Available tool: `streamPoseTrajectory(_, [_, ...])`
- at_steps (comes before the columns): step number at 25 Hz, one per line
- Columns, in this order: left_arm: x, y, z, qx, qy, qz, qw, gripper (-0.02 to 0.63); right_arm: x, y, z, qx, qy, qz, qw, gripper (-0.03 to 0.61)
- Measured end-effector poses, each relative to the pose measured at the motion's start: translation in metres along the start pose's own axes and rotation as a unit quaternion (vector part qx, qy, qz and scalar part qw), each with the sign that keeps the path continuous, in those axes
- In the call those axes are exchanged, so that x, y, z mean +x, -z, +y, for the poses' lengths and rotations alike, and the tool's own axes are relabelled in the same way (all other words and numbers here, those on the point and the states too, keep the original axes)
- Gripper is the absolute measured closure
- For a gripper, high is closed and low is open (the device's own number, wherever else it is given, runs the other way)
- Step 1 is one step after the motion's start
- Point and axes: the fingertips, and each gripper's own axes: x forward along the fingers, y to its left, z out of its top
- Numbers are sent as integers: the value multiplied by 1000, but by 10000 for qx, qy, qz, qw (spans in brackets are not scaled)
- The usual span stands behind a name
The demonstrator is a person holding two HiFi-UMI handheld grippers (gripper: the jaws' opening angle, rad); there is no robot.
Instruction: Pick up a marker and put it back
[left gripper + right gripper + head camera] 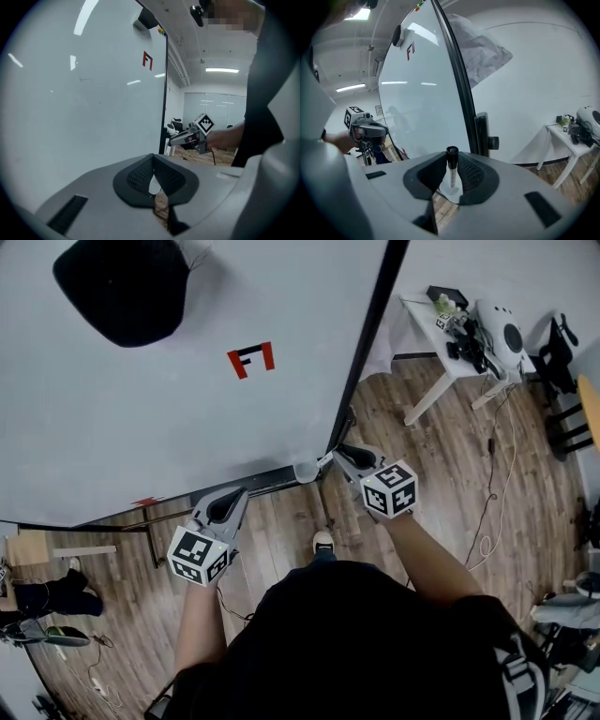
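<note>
My right gripper (451, 177) is shut on a marker (451, 169) with a white barrel and a black cap. The marker stands upright between the pads, cap toward the camera, its lower end over a small white cup (449, 194). In the head view the right gripper (337, 454) sits at the lower right corner of the whiteboard (187, 418), beside that cup (306, 472). My left gripper (228, 504) hangs below the board's bottom edge. Its jaws (154, 182) are shut with nothing in them.
The whiteboard's black frame (370, 334) runs down to the cup. A black eraser (122, 287) and a red mark (251, 359) are on the board. A white table (441, 367) with devices stands at the far right. Cables lie on the wooden floor (487, 512).
</note>
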Motion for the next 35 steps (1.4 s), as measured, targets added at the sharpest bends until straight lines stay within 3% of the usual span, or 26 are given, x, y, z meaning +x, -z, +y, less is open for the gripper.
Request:
streamPoseTrajectory(16, [-5,-9,-21,218,196,-43,9996,603,-56,11,1,85,363,-142,9992,512])
streamPoseTrajectory(35, [-11,-4,-12,66,-35,18,10000,603,-26,9,5,-57,48,13,10000,512])
